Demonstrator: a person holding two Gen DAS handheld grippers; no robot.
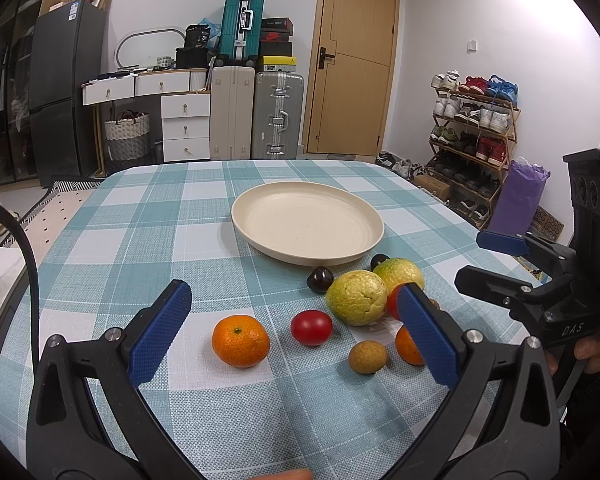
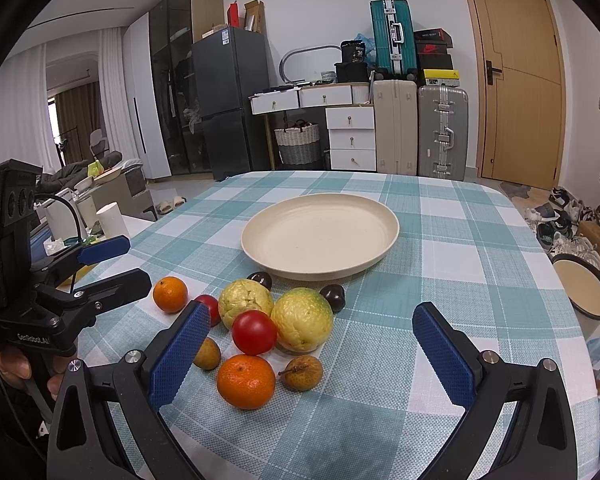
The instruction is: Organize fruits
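Both cameras sit low over the near edge of the checked surface [image 1: 148, 216] and face the far wall, each looking forward along its own blue-padded fingers [image 1: 160, 332], which frame the bottom of the view. The left wrist view looks from the near left, with the right gripper [image 1: 496, 264] at its right edge. The right wrist view looks from the near right, with the left gripper [image 2: 112, 268] at its left edge. Both views share the cream plate [image 1: 364, 216] in the middle, the cluster of fruit [image 2: 300, 316] near it, and the suitcases [image 2: 442, 132] and door [image 1: 356, 60] far behind.
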